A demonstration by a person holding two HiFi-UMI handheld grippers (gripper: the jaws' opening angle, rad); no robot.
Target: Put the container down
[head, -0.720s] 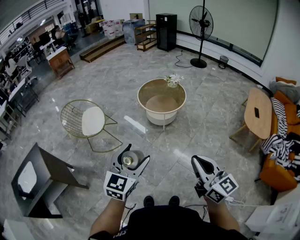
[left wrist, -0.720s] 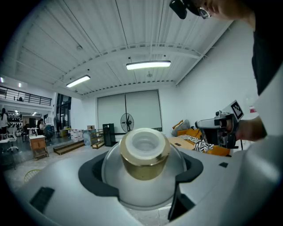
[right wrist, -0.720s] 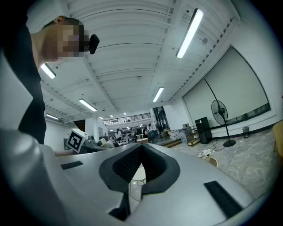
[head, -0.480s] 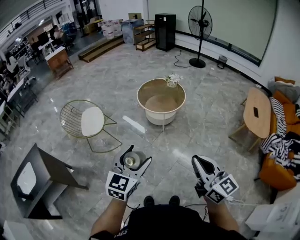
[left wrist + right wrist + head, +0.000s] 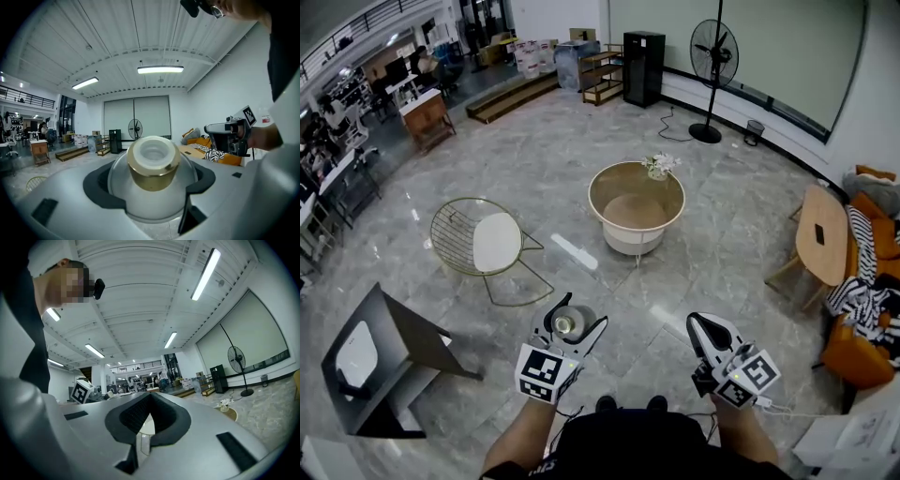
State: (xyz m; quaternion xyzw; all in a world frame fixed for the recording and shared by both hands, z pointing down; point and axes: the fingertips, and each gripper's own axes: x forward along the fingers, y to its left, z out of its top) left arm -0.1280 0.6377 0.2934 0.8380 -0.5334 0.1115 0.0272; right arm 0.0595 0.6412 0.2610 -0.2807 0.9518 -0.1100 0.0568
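A round frosted container (image 5: 565, 324) with a gold collar and a white cap sits between the jaws of my left gripper (image 5: 570, 324), held at waist height above the floor. In the left gripper view the container (image 5: 153, 178) fills the space between the wide-set jaws of the left gripper (image 5: 152, 187), and its cap points away from the camera. My right gripper (image 5: 705, 327) hangs to the right at about the same height, shut and holding nothing. In the right gripper view the black pads of the right gripper (image 5: 150, 399) meet at their tips.
A round beige table (image 5: 609, 184) with a small vase of flowers (image 5: 657, 166) stands ahead. A wire chair (image 5: 478, 244) stands at left, with a dark stand (image 5: 389, 347) nearer. A wooden table (image 5: 823, 234) and a sofa with clothes (image 5: 862, 309) are at right.
The head view has shifted a little, so the round table sits slightly further right and lower. Both grippers keep their pose; the container stays in the left jaws.
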